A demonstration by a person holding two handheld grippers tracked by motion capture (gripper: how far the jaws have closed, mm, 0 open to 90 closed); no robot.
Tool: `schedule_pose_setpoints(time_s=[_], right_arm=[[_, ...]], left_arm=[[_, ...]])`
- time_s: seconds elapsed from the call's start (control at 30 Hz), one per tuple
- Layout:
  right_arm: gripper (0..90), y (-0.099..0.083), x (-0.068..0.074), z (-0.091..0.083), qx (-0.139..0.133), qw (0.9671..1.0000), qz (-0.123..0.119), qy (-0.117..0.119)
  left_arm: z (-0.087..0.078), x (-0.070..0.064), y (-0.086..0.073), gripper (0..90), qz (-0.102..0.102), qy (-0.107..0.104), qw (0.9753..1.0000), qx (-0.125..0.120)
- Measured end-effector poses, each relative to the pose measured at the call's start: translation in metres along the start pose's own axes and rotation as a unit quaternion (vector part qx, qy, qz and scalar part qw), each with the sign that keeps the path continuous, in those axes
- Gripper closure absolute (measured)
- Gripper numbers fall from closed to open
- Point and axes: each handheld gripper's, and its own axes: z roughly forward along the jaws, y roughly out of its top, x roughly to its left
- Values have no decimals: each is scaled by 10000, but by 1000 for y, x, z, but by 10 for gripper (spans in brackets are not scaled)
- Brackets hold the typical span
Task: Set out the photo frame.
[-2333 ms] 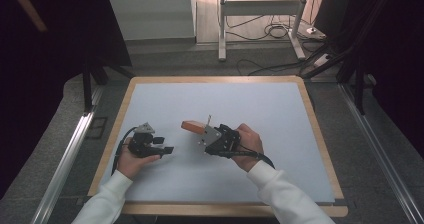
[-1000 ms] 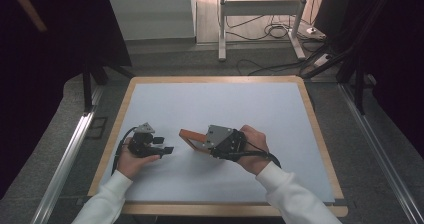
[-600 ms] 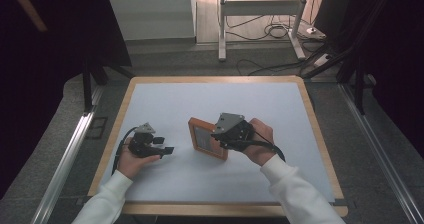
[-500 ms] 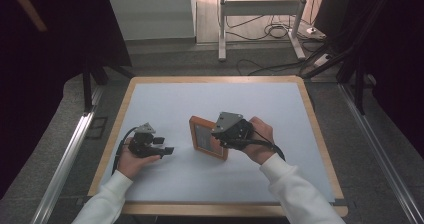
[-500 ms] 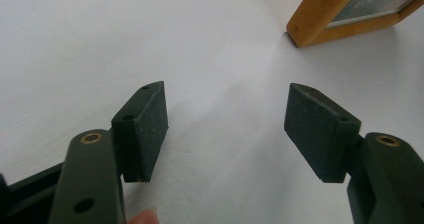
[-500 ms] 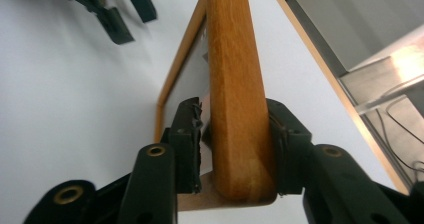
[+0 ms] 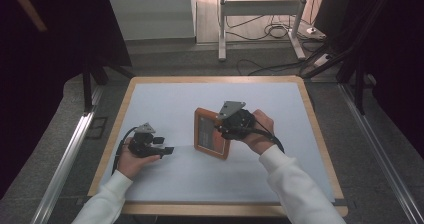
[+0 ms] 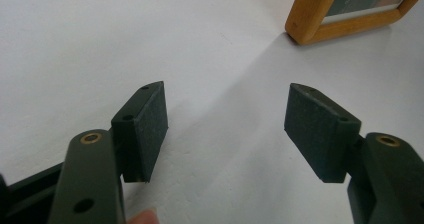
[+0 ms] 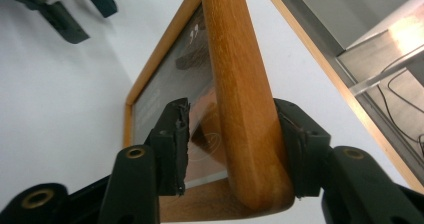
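A wooden picture frame (image 7: pixel 212 134) with a glass front stands on its lower edge near the middle of the white table top (image 7: pixel 165 99), tilted. My right gripper (image 7: pixel 223 128) is shut on the frame's right side bar (image 9: pixel 240 109), one pad on the glass front, the other on the back. My left gripper (image 7: pixel 167 150) rests low on the table at the left, open with nothing between its pads (image 8: pixel 145 129). A corner of the frame (image 8: pixel 345 9) shows beyond it at the upper right.
The table has a wooden rim (image 7: pixel 225 79). Beyond its far edge are a metal stand (image 7: pixel 260 14) and cables on the floor (image 7: pixel 260 31). A metal rail (image 7: pixel 65 154) runs along the left side.
My right gripper has turned the frame from lying edge-on to standing with its glass face toward the left, and shifted slightly right. The left gripper has stayed put.
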Motion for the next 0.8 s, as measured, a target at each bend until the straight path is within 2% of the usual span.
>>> schedule_pose_setpoints(time_s=[0.33, 0.53, 0.67, 0.8], right_arm=[[417, -5, -12, 14, 86, 9993, 288, -204], [396, -7, -19, 20, 96, 9986, 491, -184], [390, -8, -20, 21, 57, 9984, 535, -180], [329, -7, -18, 20, -21, 9977, 626, -255]], left_arm=[[-1, 0, 0, 329, -6, -12, 10000, -29], [-1, 0, 0, 326, -2, -10, 10000, -33], [-1, 0, 0, 325, 12, -14, 10000, -34], [-1, 0, 0, 325, 11, -16, 10000, -40]])
